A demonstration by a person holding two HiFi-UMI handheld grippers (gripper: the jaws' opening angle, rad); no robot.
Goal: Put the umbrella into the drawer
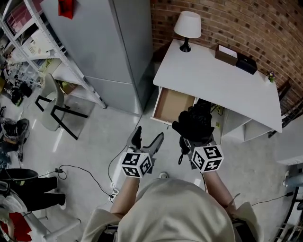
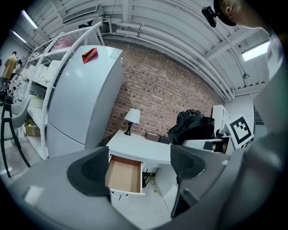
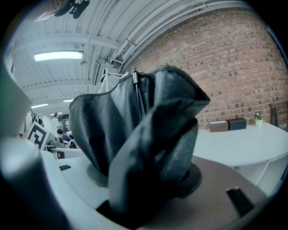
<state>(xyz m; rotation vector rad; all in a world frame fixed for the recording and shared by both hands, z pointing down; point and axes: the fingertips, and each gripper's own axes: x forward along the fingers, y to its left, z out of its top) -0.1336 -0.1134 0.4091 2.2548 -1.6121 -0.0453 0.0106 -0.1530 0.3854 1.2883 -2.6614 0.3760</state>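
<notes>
L gripper (image 1: 148, 137) jaws wide, nothing btwn, pointing toward open drawer (image 1: 173, 106) under white surface (image 1: 213, 80). R gripper (image 1: 194, 139) jaws clamped on folded black umbrella (image 1: 194, 122), held in air near drawer front, not inside.

Brick wall (image 1: 227, 19), white desk (image 1: 213, 80), table lamp (image 1: 187, 23), grey cabinet (image 1: 109, 47), pale floor (image 1: 94, 142).

1. No words, numbers or brand names can be read anywhere.
2. Black-and-white square markers (image 1: 137, 164) on the white cubes (image 1: 207, 158) of the left gripper (image 1: 147, 138) and right gripper (image 1: 194, 128) carry patterns only, no letters.
3. The red tag (image 1: 66, 8) on the tall grey cabinet (image 1: 109, 47) shows no legible print.
</notes>
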